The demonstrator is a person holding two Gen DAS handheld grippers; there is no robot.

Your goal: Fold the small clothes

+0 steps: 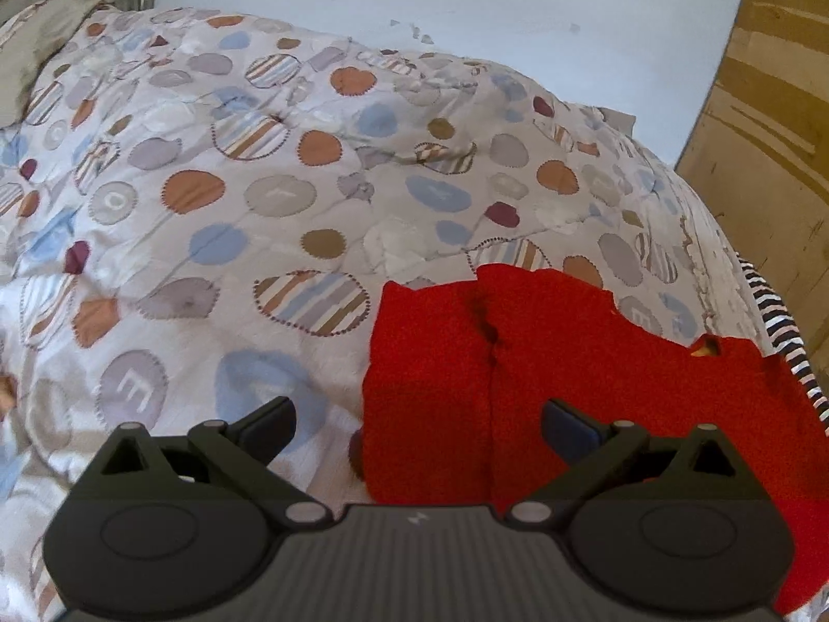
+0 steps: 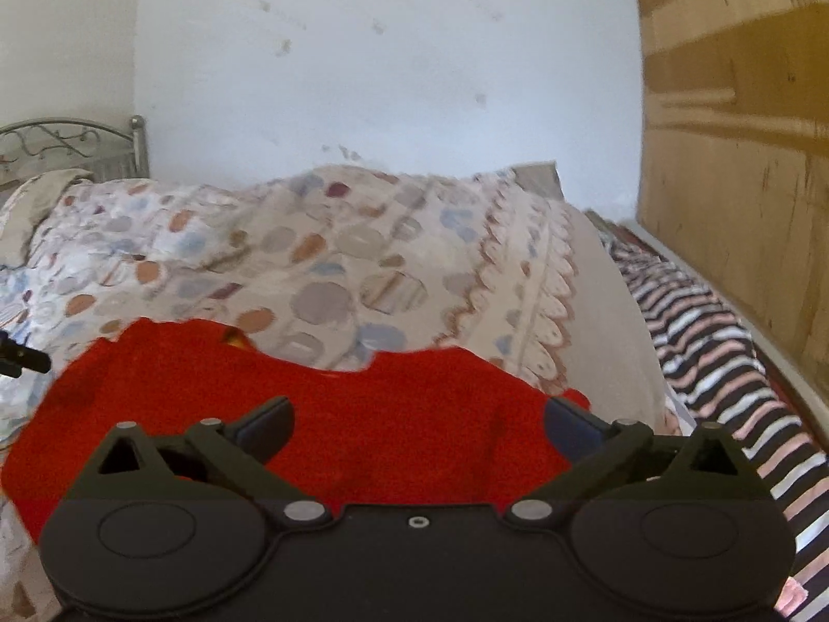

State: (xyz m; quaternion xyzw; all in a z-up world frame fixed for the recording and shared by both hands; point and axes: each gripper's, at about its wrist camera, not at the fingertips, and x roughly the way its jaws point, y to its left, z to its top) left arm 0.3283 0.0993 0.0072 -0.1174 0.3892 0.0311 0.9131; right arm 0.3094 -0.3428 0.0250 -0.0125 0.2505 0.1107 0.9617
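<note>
Red garment (image 1: 570, 389) lies flat, long axis across quilt (image 1: 259, 181).

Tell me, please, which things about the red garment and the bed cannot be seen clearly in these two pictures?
- Red garment, left wrist view: near edge hidden behind the left hand-held gripper; type of clothing unclear.
- Red garment, right wrist view: near edge hidden by the right hand-held gripper; far edge blurred.
- Striped cloth: cut off by the picture edge.
- Quilt, right wrist view: pattern blurred.
- Headboard: cut by the left edge.
</note>
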